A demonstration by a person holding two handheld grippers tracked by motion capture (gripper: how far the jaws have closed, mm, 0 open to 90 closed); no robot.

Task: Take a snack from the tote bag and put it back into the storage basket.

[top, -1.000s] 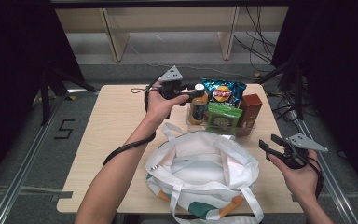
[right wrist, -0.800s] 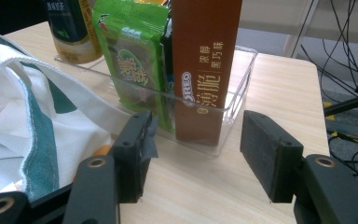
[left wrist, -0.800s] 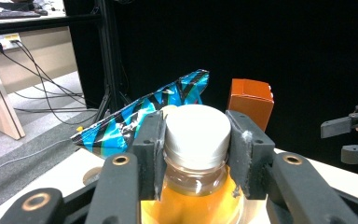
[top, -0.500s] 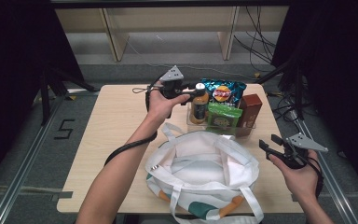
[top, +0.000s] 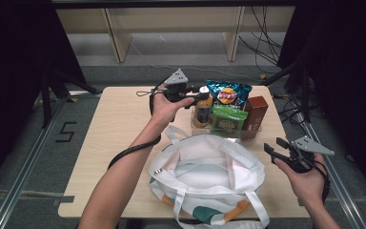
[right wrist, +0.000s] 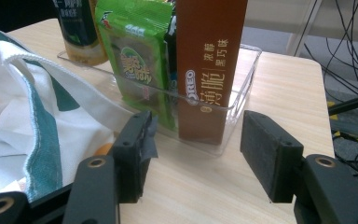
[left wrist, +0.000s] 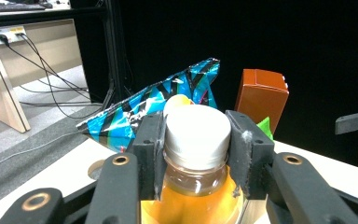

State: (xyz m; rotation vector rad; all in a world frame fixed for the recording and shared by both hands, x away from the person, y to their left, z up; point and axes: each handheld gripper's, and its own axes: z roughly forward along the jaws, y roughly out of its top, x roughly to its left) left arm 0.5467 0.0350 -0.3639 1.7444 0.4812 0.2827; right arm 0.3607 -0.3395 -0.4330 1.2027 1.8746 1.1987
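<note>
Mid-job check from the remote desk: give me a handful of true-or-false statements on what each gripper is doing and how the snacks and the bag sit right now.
1. The left gripper is closed on the white cap of the orange juice bottle. True.
2. The right gripper holds the tall brown biscuit box. False: its jaws stand open and empty, short of the box.
3. The green snack packet stands in the clear plastic tray. True.
4. The white fabric tote bag lies on the far side of the tray. False: it lies on the near side, towards the person.
5. The blue crisp bag is inside the tote bag. False: it stands behind the tray.
</note>
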